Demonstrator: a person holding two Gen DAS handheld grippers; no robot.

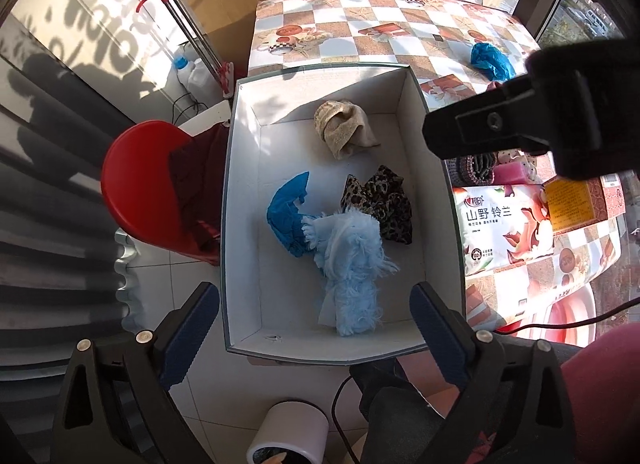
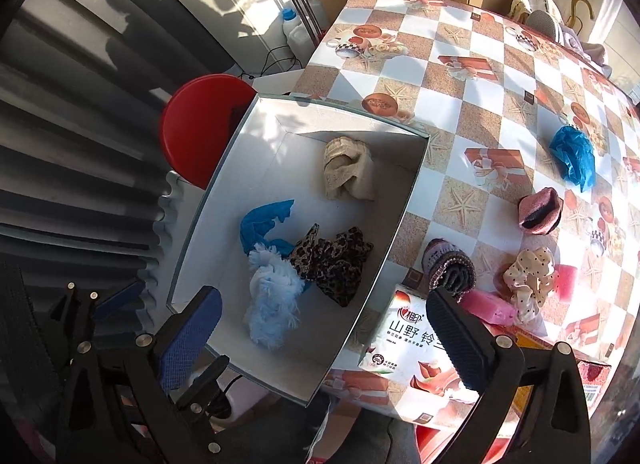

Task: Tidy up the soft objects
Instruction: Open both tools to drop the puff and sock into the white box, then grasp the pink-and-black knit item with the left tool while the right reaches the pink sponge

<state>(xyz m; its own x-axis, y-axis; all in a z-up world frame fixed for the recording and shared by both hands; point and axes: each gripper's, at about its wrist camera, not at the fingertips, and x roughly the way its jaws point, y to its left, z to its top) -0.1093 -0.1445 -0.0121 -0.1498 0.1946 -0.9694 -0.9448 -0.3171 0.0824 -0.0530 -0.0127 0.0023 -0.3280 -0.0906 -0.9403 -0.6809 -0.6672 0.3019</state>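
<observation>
Sunlit checkered cloth covers the worktop, and a white box sits at its near left corner, partly overhanging a red stool on the tiled floor.

Four soft things lie inside the box. A beige sock rests toward the far end. A blue cover lies mid-floor on the left, with a leopard cloth just to its right. A fluffy light-blue cloth lies nearest, overlapping the blue cover's near edge and touching the leopard cloth.

More soft things are on the worktop, outside the box. A second blue cover lies well to the right. Nearer sit a pink-and-black roll, a purple knit roll, a cream dotted scrunchie and a pink sponge, clustered close together. A tissue pack lies just beside the box's right wall, near the worktop's front edge.

The left gripper hovers over the near end of the box, its fingers spread wide and holding nothing. The right gripper hangs over the box's near right corner, fingers likewise spread wide and empty; one lies over the box's near wall, the other over the tissue pack.
</observation>
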